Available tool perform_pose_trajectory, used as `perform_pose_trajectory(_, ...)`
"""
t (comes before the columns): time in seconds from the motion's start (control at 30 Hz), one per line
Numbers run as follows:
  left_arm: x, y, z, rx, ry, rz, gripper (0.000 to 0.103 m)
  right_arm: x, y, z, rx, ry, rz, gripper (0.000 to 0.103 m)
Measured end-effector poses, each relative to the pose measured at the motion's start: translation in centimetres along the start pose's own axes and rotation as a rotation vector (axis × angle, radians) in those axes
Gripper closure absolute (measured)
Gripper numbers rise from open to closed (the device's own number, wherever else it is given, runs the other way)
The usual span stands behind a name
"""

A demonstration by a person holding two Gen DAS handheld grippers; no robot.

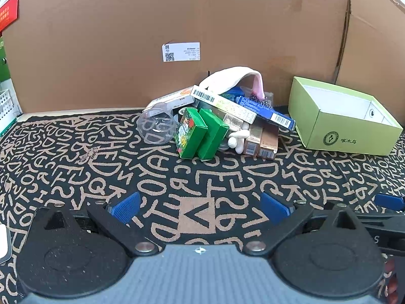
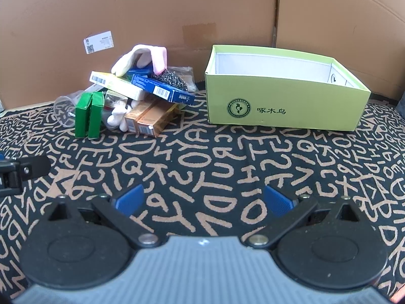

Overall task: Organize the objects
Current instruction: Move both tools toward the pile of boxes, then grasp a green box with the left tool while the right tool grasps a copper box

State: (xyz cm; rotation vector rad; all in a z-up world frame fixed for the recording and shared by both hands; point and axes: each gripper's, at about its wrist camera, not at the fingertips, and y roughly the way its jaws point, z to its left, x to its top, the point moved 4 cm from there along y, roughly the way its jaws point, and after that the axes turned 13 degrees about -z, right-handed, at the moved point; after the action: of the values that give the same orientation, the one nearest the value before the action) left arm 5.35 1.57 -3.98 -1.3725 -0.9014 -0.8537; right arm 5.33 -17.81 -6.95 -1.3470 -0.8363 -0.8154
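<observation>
A: Left gripper (image 1: 200, 206)?
B: Spread wide, blue pads (image 1: 126, 206) apart, nothing between them, low over the letter-patterned mat (image 1: 76, 167).
A: Right gripper (image 2: 203, 202)?
B: Likewise gaping and empty, above the same mat.
A: Ahead of the left one?
B: Heap of small items straight ahead against the cardboard wall (image 1: 101, 50): clear plastic cup (image 1: 157, 125) on its side, two green cartons (image 1: 200, 136) upright side by side, two tan cartons (image 1: 262, 143), long white box with barcode (image 1: 222, 103), blue box (image 1: 268, 112), white glove with pink cuff (image 1: 233, 79) on top.
A: Containers?
B: Open light-green box (image 2: 286, 112) just ahead of the right gripper, right of the heap and apart from it. White inside, no contents visible.
A: Writing?
B: Round green bird emblem (image 2: 238, 108) and Chinese characters 啄木鸟 (image 2: 271, 110) on the box front. White label with QR codes (image 1: 181, 51) on the cardboard, print too small to read.
A: Anything else in the heap?
B: Steel scourer (image 2: 170, 77) behind the blue box.
</observation>
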Motion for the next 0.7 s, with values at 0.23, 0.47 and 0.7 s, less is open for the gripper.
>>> perform_pose_trajectory(0.23, -0.2, 1.4, 0.0, -0.004, -0.003, 0.023, 0.000, -0.1, 1.3, 0.1, 0.004, -0.004, 0.026, 0.000)
perform_pose_trajectory(0.47, 0.4, 3.9, 1.6, -0.063, -0.090, 0.029, 0.000, -0.4, 2.5, 0.3, 0.094, 0.016, -0.013, 0.000)
perform_pose_trajectory(0.7, 2.9, 8.4, 3.0, -0.087, -0.137, -0.004, 0.006, 0.9, 5.0, 2.2, 0.187, -0.012, -0.075, 0.000)
